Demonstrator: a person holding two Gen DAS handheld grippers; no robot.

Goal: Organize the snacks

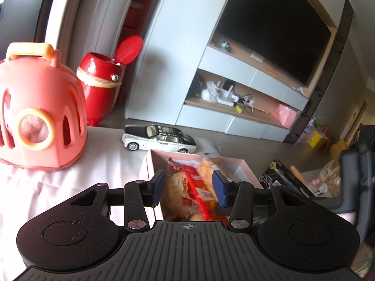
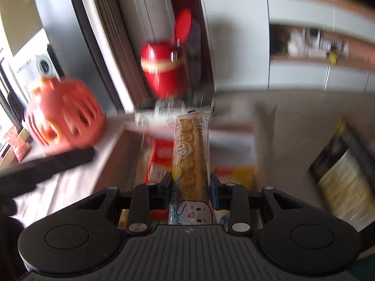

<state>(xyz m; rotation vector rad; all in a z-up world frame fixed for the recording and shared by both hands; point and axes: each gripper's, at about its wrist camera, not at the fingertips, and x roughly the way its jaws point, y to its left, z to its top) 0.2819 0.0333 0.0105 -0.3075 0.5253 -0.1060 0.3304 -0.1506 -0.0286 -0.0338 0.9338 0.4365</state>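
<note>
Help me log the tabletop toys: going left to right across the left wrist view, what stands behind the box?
Pink domed toy → red canister with its lid flipped up → black-and-white model car.

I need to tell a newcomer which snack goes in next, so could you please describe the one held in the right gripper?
Start at the open pink box on the cloth-covered table, in front of the toy car. Above it, the right gripper clamps a long wrapped pastry bar. Unlike the red packets below, its wrapper is clear with a cartoon rabbit.
</note>
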